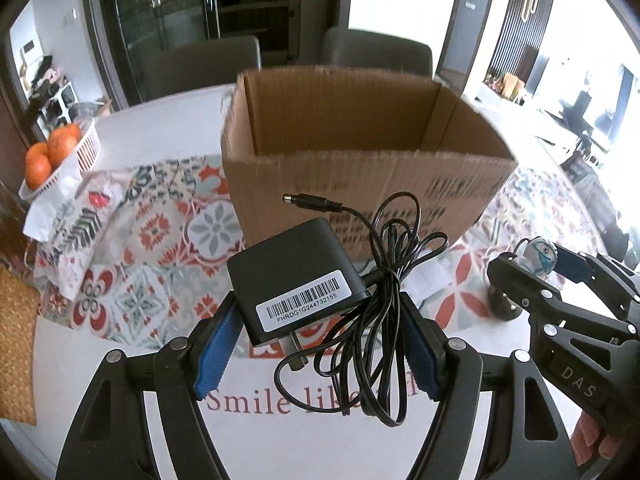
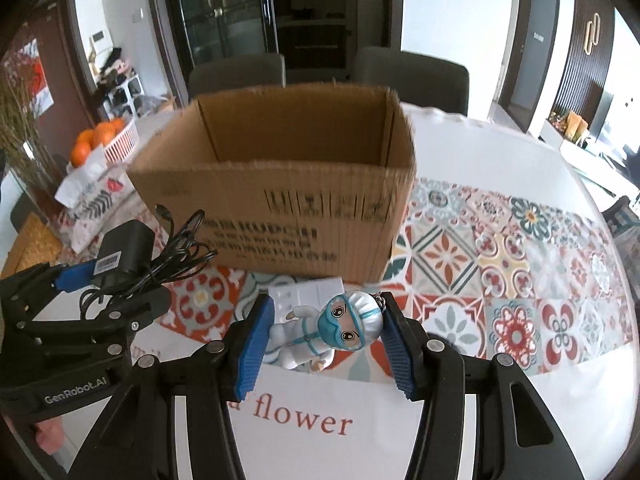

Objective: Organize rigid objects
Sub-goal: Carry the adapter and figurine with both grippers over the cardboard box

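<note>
Blue fingers (image 1: 218, 344) of the left gripper (image 1: 316, 344) clamp a black power adapter (image 1: 298, 276) with its bundled cable (image 1: 384, 280); the right gripper (image 2: 326, 344) pinches a masked medic figurine (image 2: 320, 334). Both hang above the worktop (image 2: 520, 392), before an open cardboard box (image 2: 280, 196).

The cardboard box (image 2: 280, 184) stands open-topped ahead, its near wall blocking a level approach. Bare tablecloth (image 2: 520, 248) lies free to its right; an orange basket (image 2: 120, 140) crowds the far left.

A white plastic slatted basket (image 1: 86, 148) holding round oranges (image 1: 50, 152) sits at the desk's far left. Two grey upholstered chairs (image 2: 412, 76) stand behind the desk. A patterned tile-print cloth (image 2: 500, 256) covers the desk.
</note>
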`<state>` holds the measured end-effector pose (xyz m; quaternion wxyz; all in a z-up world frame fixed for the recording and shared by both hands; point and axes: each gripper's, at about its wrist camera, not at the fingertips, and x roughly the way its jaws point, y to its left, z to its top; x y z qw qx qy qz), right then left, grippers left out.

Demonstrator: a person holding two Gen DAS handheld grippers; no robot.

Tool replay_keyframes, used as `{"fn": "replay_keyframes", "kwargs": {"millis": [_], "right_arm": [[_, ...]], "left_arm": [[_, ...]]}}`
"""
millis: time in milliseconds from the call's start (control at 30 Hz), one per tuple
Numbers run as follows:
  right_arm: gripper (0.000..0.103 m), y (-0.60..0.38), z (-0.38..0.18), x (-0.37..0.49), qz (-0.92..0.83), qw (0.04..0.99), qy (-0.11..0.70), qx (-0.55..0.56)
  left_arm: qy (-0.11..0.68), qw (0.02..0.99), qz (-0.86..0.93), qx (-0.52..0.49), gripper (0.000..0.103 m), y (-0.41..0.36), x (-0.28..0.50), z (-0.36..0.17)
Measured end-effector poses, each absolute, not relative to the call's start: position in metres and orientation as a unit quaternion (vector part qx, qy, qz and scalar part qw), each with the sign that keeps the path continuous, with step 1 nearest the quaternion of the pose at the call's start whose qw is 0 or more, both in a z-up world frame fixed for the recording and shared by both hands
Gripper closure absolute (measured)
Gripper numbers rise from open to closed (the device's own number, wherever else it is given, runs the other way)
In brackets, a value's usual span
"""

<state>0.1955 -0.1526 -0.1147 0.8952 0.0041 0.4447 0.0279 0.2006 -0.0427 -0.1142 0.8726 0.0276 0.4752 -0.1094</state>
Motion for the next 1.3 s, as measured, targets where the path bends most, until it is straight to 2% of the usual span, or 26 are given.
{"fn": "replay_keyframes", "kwargs": {"millis": [733,1300], "right_arm": [[0.049,-0.144,-0.036,0.218,0.041,0.93,0.365,0.023],[0.049,-0.145,-0.014,0.262,0.041,0.93,0.364,0.032]], "left_arm": [[0.417,0.9,-0.123,0.013,0.029,-0.032,0.226,-0.042],[0.423,0.896,-0.132,0.037,0.029,-0.038,0.272,-0.02]]}}
